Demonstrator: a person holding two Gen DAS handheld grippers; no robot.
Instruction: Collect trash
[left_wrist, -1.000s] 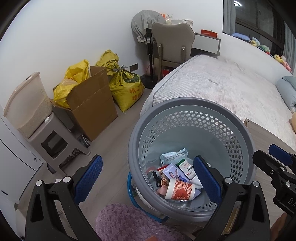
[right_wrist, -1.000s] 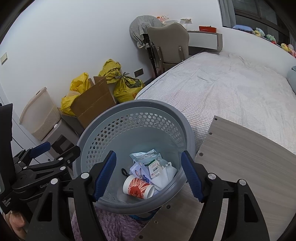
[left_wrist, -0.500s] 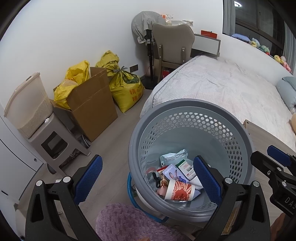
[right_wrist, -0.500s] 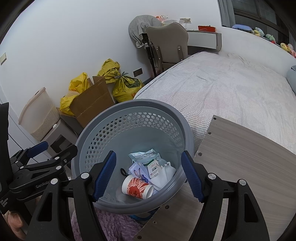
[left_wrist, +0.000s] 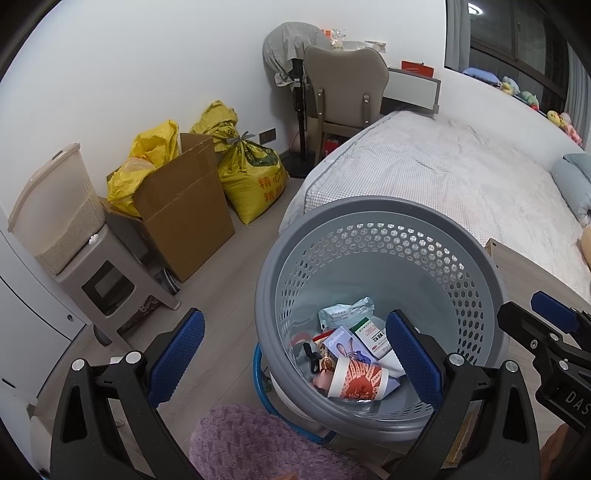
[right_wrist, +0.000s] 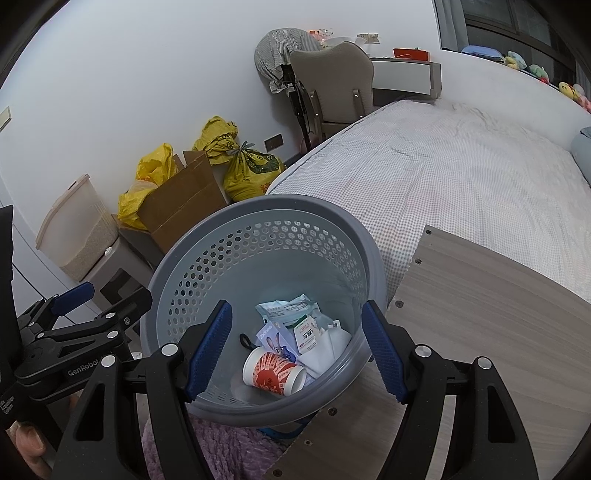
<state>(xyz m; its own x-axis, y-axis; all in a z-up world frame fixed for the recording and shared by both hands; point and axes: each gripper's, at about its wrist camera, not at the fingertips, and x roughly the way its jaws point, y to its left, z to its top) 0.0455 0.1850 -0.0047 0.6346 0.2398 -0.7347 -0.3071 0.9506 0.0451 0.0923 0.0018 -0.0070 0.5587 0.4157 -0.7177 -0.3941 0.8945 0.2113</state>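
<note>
A grey perforated basket (left_wrist: 369, 214) (right_wrist: 266, 210) stands between the bed and the wooden board. It holds trash: a red-and-white paper cup (left_wrist: 356, 380) (right_wrist: 273, 373), a small rabbit-print box (left_wrist: 345, 345) (right_wrist: 277, 341), a white medicine box (left_wrist: 373, 334) (right_wrist: 306, 330), a pale blue packet (left_wrist: 343, 310) (right_wrist: 288, 306). My left gripper (left_wrist: 295, 358) is open and empty above the basket's near left side. My right gripper (right_wrist: 295, 343) is open and empty over the basket's near rim.
A wooden board (right_wrist: 480, 314) lies right of the basket. A bed (left_wrist: 443, 166) runs behind. A purple fluffy cushion (left_wrist: 258, 443) sits below. A cardboard box (left_wrist: 184, 214), yellow sacks (left_wrist: 251, 177), a rice dispenser (left_wrist: 59, 206) and a chair (left_wrist: 343, 92) line the wall.
Both grippers stay open and almost still over the basket; the views shift only slightly. The trash in the basket has not moved.
</note>
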